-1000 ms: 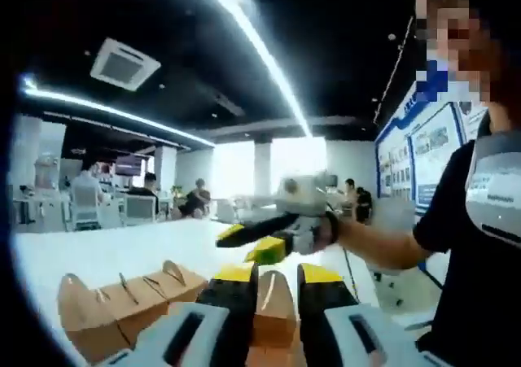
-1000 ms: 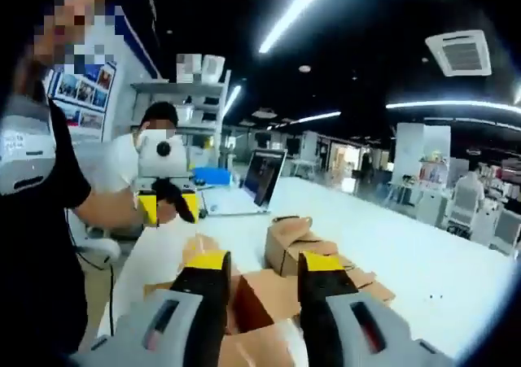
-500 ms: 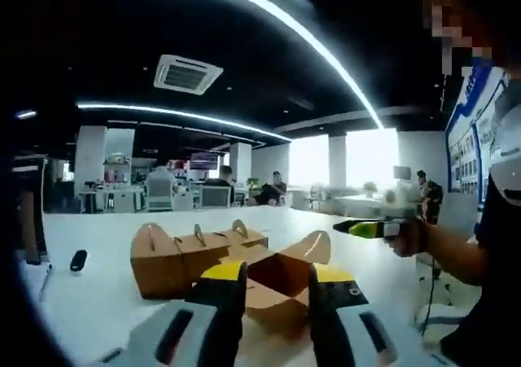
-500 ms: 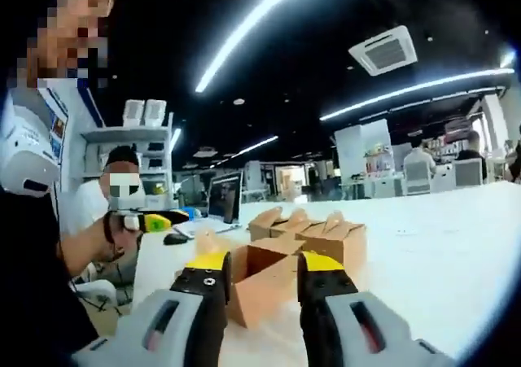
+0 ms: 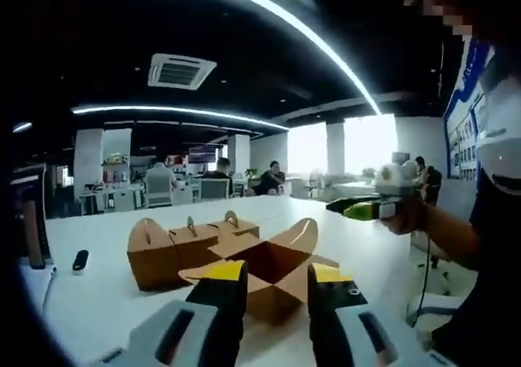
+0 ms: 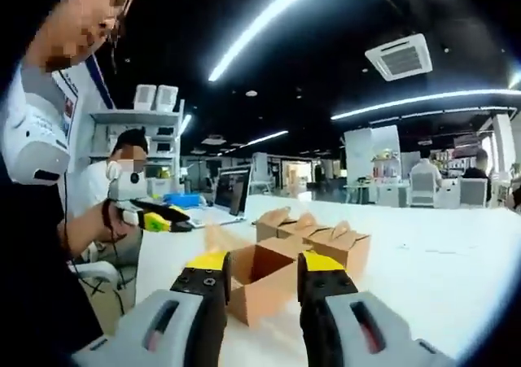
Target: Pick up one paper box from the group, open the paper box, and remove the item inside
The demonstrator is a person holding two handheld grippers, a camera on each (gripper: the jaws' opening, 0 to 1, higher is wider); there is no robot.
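A brown paper box (image 5: 269,271) sits on the white table (image 5: 98,298) with its flaps spread open; its inside looks dark and I see no item in it. Behind it stand closed brown boxes (image 5: 172,246) with handle tabs. My left gripper (image 5: 277,276) hovers in front of the open box, jaws apart, nothing between them. My right gripper (image 6: 264,263) also faces the open box (image 6: 264,273) from the other side, open and empty, with the closed boxes (image 6: 326,238) beyond. Each gripper appears in the other's view, held in a hand: right gripper (image 5: 362,208), left gripper (image 6: 159,215).
A small black device (image 5: 79,259) lies on the table at the left, beside a dark upright object (image 5: 31,235). A laptop (image 6: 234,190) stands at the table's far end. A seated person (image 6: 134,168) is behind it. The holder's body (image 6: 32,245) is close by.
One second ago both grippers were close over the boxes and tilted; they have drawn back and levelled. Since half a second ago the views shifted only slightly and the boxes stayed put.
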